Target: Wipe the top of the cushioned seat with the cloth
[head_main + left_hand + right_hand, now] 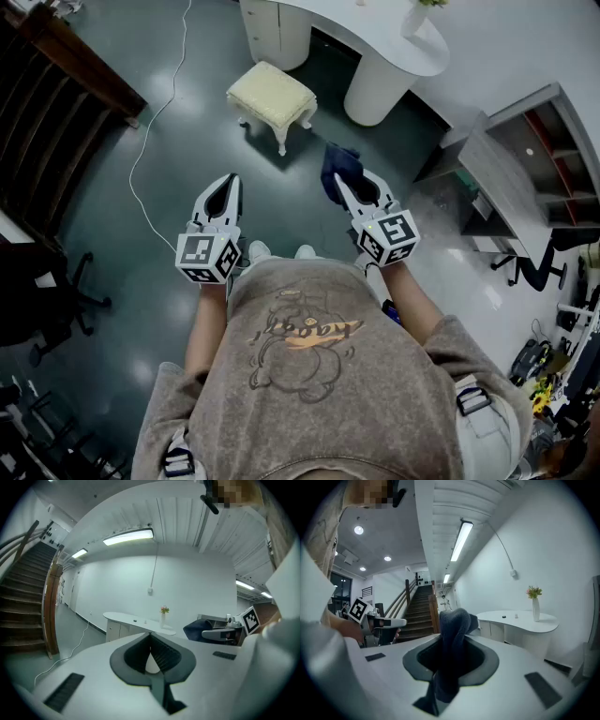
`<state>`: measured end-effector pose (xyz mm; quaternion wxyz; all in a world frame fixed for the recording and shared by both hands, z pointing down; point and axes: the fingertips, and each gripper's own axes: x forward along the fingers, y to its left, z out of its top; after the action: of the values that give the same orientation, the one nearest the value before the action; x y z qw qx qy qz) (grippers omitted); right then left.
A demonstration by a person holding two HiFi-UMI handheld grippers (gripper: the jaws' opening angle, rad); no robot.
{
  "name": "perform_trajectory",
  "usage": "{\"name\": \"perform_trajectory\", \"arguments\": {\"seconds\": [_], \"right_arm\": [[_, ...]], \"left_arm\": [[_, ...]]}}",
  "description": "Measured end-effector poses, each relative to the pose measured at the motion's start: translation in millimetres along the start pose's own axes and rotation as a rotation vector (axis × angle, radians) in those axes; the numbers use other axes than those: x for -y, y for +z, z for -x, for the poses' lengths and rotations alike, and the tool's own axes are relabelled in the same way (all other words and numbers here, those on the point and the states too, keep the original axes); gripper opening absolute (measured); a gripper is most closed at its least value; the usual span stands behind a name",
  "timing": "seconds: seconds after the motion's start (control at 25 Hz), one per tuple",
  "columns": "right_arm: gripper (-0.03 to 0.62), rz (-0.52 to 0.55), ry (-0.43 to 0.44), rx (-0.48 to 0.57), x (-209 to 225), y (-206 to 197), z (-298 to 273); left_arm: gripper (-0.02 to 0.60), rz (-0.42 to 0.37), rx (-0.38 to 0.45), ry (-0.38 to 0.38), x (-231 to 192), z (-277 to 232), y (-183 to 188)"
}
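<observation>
The cream, tufted cushioned seat on white legs (272, 94) stands on the dark glossy floor (187, 159) ahead of the person, just beside the curved white table (375, 37). The dark blue cloth (337, 167) is well apart from the seat, bunched up and pinched in the right claw (345, 187), whose jaws are clamped on it. The left claw (228, 183) hangs alongside, its jaws closed tip to tip on nothing. A thin white cable (141, 141) trails over the floor left of the seat
</observation>
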<state>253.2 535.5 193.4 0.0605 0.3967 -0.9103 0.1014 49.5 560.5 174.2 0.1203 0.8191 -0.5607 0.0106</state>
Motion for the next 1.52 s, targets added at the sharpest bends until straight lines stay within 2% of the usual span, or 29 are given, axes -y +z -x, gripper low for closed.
{"name": "perform_trajectory", "arguments": {"seconds": [0.36, 0.56, 0.8, 1.2, 1.52], "right_arm": [[0.089, -0.021, 0.047, -0.017, 21, -13, 2], [0.089, -0.027, 0.055, -0.015, 30, -12, -12], [0.089, -0.041, 0.033, -0.023, 57, -14, -35], [0.089, -0.041, 0.016, -0.039, 109, 1, -123], [0.089, -0.067, 0.021, -0.054, 156, 28, -227]], "left_arm": [[0.017, 0.002, 0.031, 0.035, 12, -11, -3], [0.017, 0.011, 0.037, 0.05, 1, -22, -2], [0.017, 0.006, 0.031, 0.031, -12, -59, 0], [0.017, 0.02, 0.015, 0.008, -75, -153, 18], [0.017, 0.026, -0.038, -0.024, -138, -252, 43]]}}
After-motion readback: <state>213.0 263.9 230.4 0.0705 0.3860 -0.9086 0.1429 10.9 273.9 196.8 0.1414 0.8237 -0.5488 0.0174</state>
